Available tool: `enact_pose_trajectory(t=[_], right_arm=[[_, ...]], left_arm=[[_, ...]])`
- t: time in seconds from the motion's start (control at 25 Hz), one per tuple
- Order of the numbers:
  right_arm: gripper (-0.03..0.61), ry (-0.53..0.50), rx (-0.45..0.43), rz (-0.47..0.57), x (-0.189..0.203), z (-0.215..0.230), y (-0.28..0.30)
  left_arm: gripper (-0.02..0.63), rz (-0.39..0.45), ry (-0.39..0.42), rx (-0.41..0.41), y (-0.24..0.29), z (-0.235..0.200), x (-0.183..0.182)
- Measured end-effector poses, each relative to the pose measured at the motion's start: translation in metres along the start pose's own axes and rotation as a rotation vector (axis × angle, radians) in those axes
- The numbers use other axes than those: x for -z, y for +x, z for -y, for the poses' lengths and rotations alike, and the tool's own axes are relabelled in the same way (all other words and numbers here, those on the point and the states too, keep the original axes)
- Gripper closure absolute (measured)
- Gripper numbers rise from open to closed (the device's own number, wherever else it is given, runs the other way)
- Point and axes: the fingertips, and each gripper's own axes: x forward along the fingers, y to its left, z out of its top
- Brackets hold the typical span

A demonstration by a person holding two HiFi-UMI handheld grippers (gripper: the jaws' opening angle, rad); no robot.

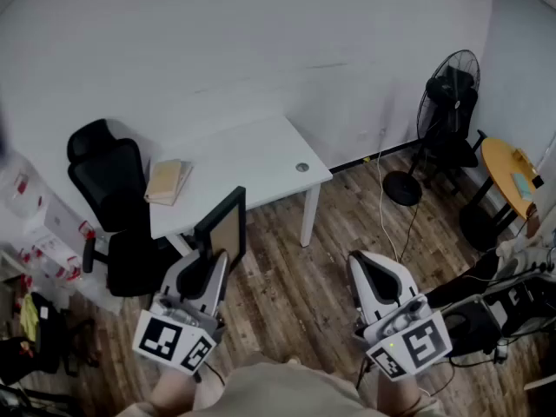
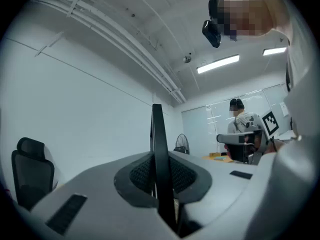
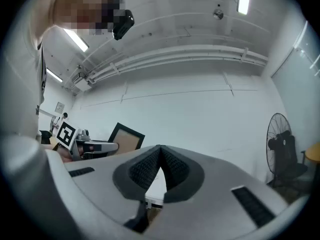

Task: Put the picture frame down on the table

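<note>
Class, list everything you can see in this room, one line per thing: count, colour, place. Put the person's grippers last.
White rectangular table: one, white, mid-room.
Flat tan book: one, tan, on the table's left end.
Black office chair: one, black, left of the table.
Black pedestal fan: one, black, far right.
Round yellow-topped side table: one, yellow, right edge.
Black-edged picture frame with a tan panel: one, black and tan, upright, in front of the table.
Left gripper: one, white and grey, shut on the frame.
Right gripper: one, white and grey, shut, empty, over the brown wooden floor.
</note>
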Motion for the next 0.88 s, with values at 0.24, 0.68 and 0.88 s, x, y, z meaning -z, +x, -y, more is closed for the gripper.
enact_pose_trajectory(t=[0.24,0.68,0.88], right_arm=[[0.555,0.000,-0.001,-0.033,0.011,0.007,-0.010],[0.555,0.073,-0.008,-0.025,0.022,0.018,-0.013],[0.555,0.089,0.003,-0.030,0.026,0.024,-0.014]], left_arm=[[0.558,-0.007,0.006,-0.036,-0.006,0.008,0.001],[0.558,-0.043,0.005,-0.070,-0.008,0.009,0.003],[0.558,-0.068,0.001,-0.071,-0.004,0.007,0.008]])
